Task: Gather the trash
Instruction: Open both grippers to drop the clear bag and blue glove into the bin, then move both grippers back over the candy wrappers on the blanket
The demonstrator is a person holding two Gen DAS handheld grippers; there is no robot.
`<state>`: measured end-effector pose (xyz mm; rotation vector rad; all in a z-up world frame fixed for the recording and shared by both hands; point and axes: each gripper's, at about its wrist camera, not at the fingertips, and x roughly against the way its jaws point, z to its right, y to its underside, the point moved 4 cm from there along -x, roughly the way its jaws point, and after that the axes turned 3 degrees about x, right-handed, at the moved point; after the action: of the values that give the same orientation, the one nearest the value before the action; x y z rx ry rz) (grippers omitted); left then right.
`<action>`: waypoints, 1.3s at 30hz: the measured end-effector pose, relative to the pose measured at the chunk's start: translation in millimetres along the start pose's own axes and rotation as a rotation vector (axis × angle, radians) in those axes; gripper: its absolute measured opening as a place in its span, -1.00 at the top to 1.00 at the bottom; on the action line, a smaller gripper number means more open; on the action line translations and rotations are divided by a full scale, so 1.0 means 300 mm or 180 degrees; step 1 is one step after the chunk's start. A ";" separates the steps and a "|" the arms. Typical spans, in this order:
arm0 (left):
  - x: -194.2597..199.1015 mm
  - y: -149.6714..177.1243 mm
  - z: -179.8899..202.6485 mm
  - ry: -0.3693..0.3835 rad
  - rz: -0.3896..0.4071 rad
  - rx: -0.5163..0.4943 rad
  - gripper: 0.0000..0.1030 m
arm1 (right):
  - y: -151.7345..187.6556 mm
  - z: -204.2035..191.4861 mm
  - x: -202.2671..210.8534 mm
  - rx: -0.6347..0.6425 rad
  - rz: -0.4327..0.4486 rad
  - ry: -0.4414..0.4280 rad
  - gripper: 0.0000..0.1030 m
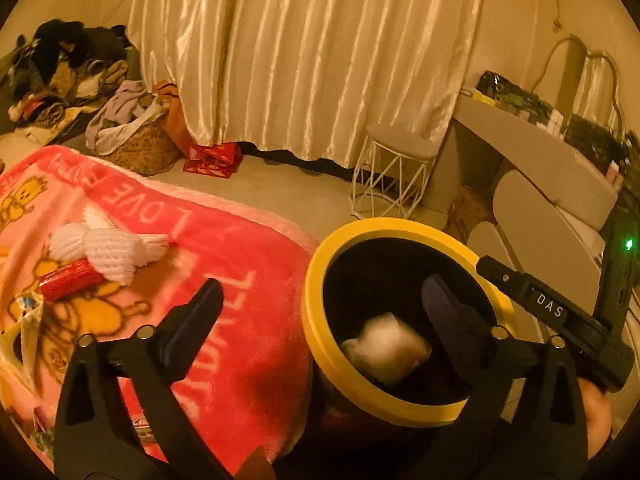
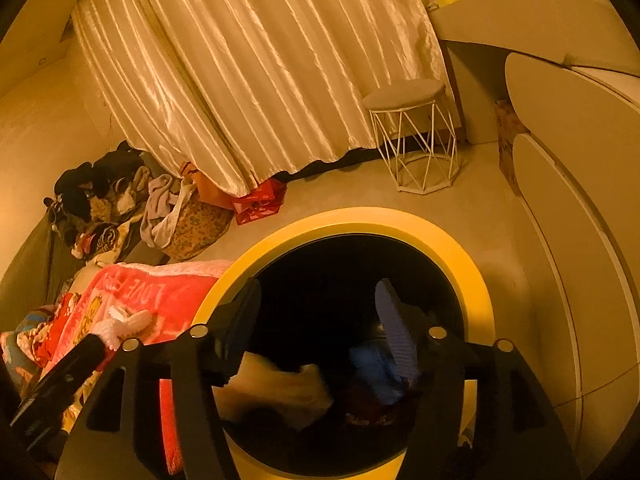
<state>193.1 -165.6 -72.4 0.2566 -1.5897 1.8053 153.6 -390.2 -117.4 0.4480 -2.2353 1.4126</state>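
A black bin with a yellow rim (image 1: 320,264) stands beside the bed; it also shows in the right wrist view (image 2: 460,248). A blurred pale wad of trash (image 1: 390,346) is inside it, seen again in the right wrist view (image 2: 280,392) beside a blue piece (image 2: 376,364). My left gripper (image 1: 324,300) is open and empty, one finger over the pink blanket (image 1: 248,280), the other over the bin. My right gripper (image 2: 320,304) is open over the bin mouth. White foam netting (image 1: 108,248) and a red wrapper (image 1: 68,280) lie on the blanket.
A white wire stool (image 1: 396,176) stands near the cream curtain (image 1: 300,52). A clothes pile (image 1: 60,68), a woven basket (image 1: 140,148) and a red bag (image 1: 212,160) lie at the back left. A grey desk (image 1: 552,160) is at the right.
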 end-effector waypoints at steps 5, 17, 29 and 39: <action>0.044 0.000 -0.034 -0.0075 0.0064 0.0083 -0.78 | 0.000 0.001 0.001 0.0009 0.0016 0.0006 -0.24; 0.174 0.007 -0.123 -0.0316 0.0289 0.0183 -0.78 | 0.001 -0.108 0.028 0.0323 0.0106 -0.0265 -0.33; 0.258 0.003 -0.230 -0.0522 0.0419 0.0348 -0.78 | 0.022 -0.279 0.090 0.0784 0.0229 -0.0664 -0.42; 0.320 -0.003 -0.316 -0.0658 0.0521 0.0480 -0.78 | 0.068 -0.421 0.121 0.1146 0.0183 -0.0972 -0.43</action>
<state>151.7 -41.8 -37.9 0.4044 -1.6570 2.0858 138.5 -268.2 -66.7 0.7685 -2.2355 1.8976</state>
